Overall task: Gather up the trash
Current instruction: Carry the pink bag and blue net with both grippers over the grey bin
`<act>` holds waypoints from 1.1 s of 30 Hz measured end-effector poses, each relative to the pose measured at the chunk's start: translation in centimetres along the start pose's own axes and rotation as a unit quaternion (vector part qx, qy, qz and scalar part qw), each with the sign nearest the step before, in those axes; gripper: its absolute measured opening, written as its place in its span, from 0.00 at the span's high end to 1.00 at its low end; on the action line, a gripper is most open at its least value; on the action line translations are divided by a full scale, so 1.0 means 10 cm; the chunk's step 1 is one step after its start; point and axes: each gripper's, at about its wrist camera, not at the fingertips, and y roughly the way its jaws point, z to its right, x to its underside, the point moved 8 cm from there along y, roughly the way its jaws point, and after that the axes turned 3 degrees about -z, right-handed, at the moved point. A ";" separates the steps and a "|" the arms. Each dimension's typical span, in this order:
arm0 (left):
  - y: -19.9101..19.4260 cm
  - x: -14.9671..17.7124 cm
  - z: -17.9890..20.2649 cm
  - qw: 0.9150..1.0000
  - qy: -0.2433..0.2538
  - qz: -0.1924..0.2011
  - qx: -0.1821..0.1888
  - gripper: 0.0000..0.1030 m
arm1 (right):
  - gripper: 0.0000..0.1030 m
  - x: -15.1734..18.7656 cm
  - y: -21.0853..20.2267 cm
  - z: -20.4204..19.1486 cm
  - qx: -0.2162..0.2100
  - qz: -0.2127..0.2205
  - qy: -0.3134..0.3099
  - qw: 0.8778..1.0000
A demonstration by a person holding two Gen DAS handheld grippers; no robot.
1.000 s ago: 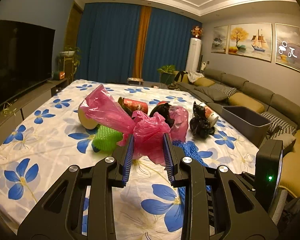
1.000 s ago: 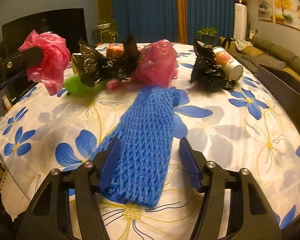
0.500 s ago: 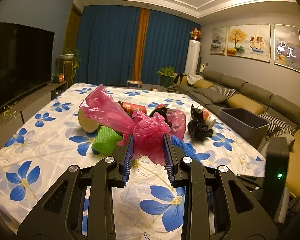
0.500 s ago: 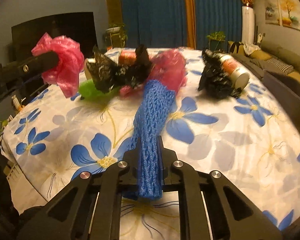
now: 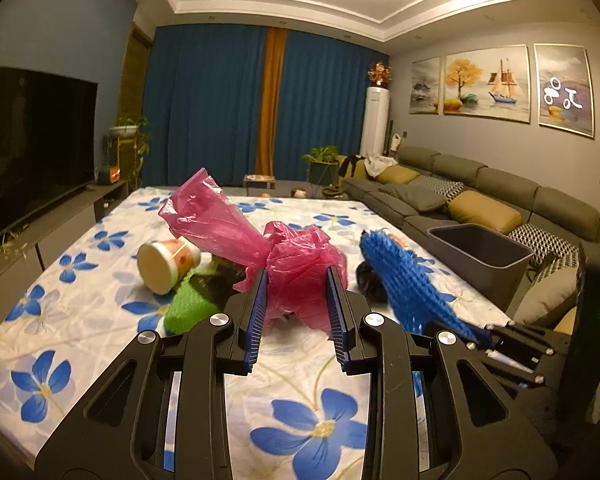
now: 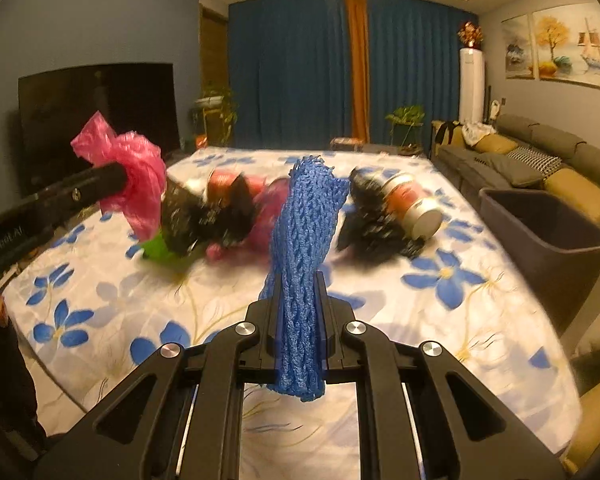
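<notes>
In the left wrist view, the left gripper (image 5: 296,308) had its blue-padded jaws partly closed on a crumpled pink plastic bag (image 5: 288,264), which bulged between them and trailed up and leftward above the flowered tablecloth (image 5: 80,320). Beyond the left finger lay a paper cup (image 5: 166,262) on its side, just beside a green foam net (image 5: 190,306). To the right, a blue foam net sleeve (image 5: 404,280) rose at a slant from the right gripper, only partly in frame. A gray bin (image 5: 480,256) stood off the table's right edge, in front of the sofa (image 5: 480,196).

In the right wrist view, the right gripper (image 6: 299,320) had just closed its jaws tightly on the blue foam net sleeve (image 6: 306,240), which stood up clear of the cloth. Behind it lay black plastic bags (image 6: 208,216) and a tipped can (image 6: 412,204), blurred. The left gripper (image 6: 100,184) held the pink bag (image 6: 132,176) at left. The gray bin (image 6: 540,232) stood at right.
</notes>
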 end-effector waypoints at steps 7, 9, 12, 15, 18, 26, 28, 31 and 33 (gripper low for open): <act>0.11 -0.12 0.21 1.000 0.012 0.000 0.008 0.73 | 0.87 -0.20 -0.13 0.24 0.018 0.031 0.002 0.999; 0.15 -0.16 0.27 1.000 0.013 -0.001 0.009 0.73 | 0.87 -0.26 -0.17 0.31 0.023 0.039 0.002 0.999; 0.23 -0.23 0.36 1.000 0.015 -0.002 0.014 0.73 | 0.87 -0.31 -0.21 0.40 0.029 0.047 0.001 0.998; 0.30 -0.31 0.49 1.000 0.023 0.003 0.018 0.73 | 0.87 -0.39 -0.25 0.51 0.037 0.057 0.001 0.998; 0.36 -0.37 0.62 0.999 0.031 0.007 0.021 0.73 | 0.87 -0.44 -0.27 0.59 0.042 0.062 0.001 0.997; 0.62 -0.52 0.96 0.998 0.044 0.009 0.032 0.73 | 0.87 -0.59 -0.29 0.89 0.059 0.072 0.004 0.996; 0.68 -0.56 1.06 0.998 0.047 0.008 0.036 0.73 | 0.87 -0.62 -0.29 0.98 0.064 0.074 0.007 0.995; 0.78 -0.60 1.19 0.998 0.051 0.007 0.040 0.73 | 0.87 -0.67 -0.29 1.11 0.072 0.077 0.013 0.994; 0.85 -0.63 1.29 0.997 0.055 0.007 0.046 0.73 | 0.87 -0.70 -0.28 1.19 0.076 0.079 0.018 0.994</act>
